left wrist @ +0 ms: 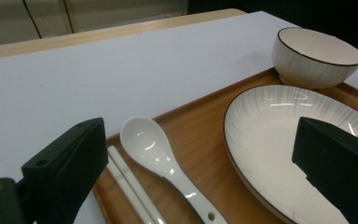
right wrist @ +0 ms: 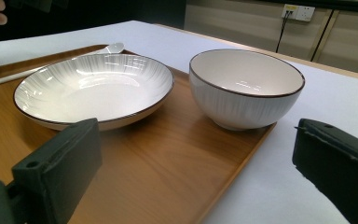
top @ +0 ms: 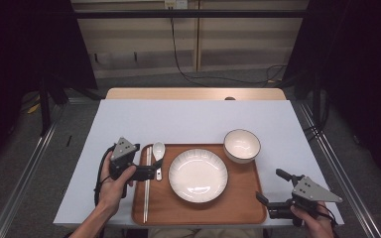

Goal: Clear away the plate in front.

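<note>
Lying on the tray's [top: 238, 210] left part, the spoon [left wrist: 161, 161] rests beside the chopsticks [left wrist: 133, 189], left of the plate [top: 198, 175]; no writing is legible. Left tool [top: 151, 172]: jaws wide apart, empty, over the spoon handle. Right tool [top: 270, 191]: jaws apart, empty, by the tray's near right corner. Bowl [top: 241, 145] sits at the tray's far right corner. White desk [top: 188, 121]; grey floor, dark surroundings.
</note>
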A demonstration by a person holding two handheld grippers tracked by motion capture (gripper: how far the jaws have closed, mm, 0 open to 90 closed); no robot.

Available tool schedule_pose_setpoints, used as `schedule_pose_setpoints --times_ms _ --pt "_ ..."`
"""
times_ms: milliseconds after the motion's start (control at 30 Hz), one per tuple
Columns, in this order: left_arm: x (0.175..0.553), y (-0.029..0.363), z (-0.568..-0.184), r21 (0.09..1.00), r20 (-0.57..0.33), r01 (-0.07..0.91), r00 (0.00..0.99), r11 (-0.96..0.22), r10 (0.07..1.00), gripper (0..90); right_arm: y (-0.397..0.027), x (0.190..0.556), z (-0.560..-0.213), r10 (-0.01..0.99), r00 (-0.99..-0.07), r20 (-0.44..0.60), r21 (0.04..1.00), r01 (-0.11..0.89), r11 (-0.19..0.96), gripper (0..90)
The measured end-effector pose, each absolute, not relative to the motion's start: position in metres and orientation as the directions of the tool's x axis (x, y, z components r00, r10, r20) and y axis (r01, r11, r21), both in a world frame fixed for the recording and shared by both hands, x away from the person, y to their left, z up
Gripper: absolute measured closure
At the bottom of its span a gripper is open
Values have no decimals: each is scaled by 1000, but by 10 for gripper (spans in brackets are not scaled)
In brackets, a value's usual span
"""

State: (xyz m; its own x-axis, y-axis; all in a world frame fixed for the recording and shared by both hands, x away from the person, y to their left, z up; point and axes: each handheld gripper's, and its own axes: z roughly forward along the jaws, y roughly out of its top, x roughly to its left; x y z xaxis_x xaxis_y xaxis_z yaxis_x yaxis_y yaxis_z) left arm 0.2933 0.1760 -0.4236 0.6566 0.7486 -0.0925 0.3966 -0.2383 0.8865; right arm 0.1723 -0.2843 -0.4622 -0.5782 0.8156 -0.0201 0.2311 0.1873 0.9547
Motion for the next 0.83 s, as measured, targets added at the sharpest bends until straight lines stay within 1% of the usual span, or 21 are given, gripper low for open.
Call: schedule_pose_setpoints --times_ms 67,100,167,200,267,300,333,433,500,567,600,633,667,700,733,800,833 --pt "288 182 -425 877 -120 426 643 -223 756 38 -284 172 -462 815 -579 -17 955 233 185 8" --pt "286 184 -425 877 -120 427 639 -221 760 43 -284 172 -462 815 -579 -18 954 234 187 8" --pt "280 193 -427 875 -86 410 652 -256 753 42 -284 172 -462 818 -575 -18 954 236 186 8" --pt "269 200 -429 858 -122 456 630 -238 767 44 -285 171 -463 824 -567 -19 952 241 189 9" --pt "264 204 -432 854 -117 456 638 -251 761 48 -285 171 -463 823 -568 -14 950 248 187 8" --pt "258 207 -434 863 -64 423 633 -275 772 29 -286 172 -463 824 -567 -16 950 248 189 8" --pt "255 210 -435 866 -49 412 631 -282 774 29 -286 172 -464 830 -558 -8 949 258 183 9" --pt "252 217 -439 865 -95 447 593 -229 799 21 -286 174 -464 841 -541 -3 945 273 178 9" --pt "248 220 -437 876 -66 423 583 -233 810 30 -286 174 -464 846 -534 -8 943 276 183 9" --pt "241 223 -437 891 -95 411 581 -191 808 20 -287 173 -463 848 -529 -5 945 276 177 9" --pt "237 223 -436 888 -80 411 577 -205 813 21 -289 174 -463 858 -514 -6 944 280 174 9" --pt "234 226 -433 905 -90 385 587 -180 804 27 -290 174 -463 859 -512 1 946 279 166 9" --pt "234 226 -433 905 -90 385 587 -180 804 26 -291 175 -463 860 -510 0 946 279 166 9" --pt "233 227 -432 915 -66 364 565 -177 822 25 -291 175 -463 865 -502 -3 944 283 167 9" --pt "234 230 -431 915 -87 370 569 -160 818 23 -292 175 -463 868 -497 -4 945 283 166 8" --pt "235 231 -431 915 -95 373 573 -155 814 19 -292 175 -463 868 -497 0 946 282 162 7" --pt "235 231 -432 916 -95 374 557 -147 825 28 -293 175 -463 874 -485 -5 946 282 162 6"
